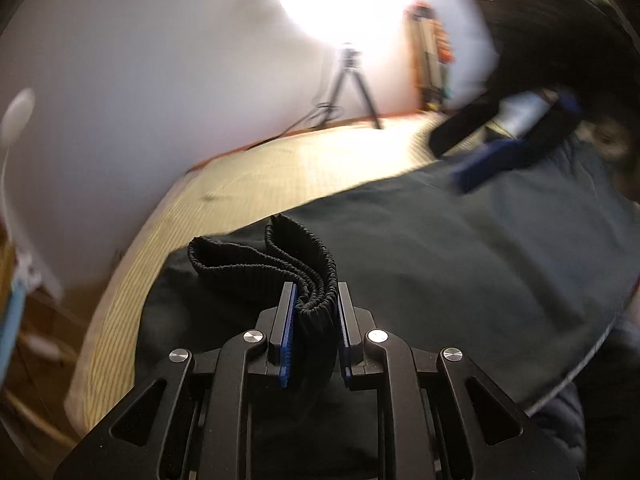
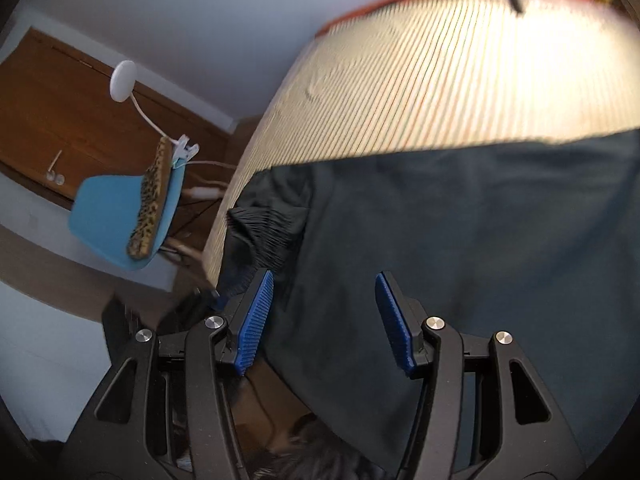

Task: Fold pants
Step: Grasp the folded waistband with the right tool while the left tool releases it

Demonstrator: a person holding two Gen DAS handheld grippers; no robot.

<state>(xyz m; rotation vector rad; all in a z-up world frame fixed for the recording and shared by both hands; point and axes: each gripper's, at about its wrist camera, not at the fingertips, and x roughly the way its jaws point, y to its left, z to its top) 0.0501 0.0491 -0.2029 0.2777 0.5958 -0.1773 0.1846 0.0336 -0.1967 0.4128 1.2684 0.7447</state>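
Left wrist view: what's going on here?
A person with two handheld grippers is folding dark pants on a striped straw-coloured mat. The left gripper is shut on the bunched black elastic waistband. The right gripper hangs open above the fabric, holding nothing. The pants lie mostly flat, fold unfinished.

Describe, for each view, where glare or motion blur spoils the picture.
Left wrist view: the tripod lamp blows out to white glare; the right gripper is smeared by motion, the clamped waistband sharp. Right wrist view: striped mattress and pants are blurred.
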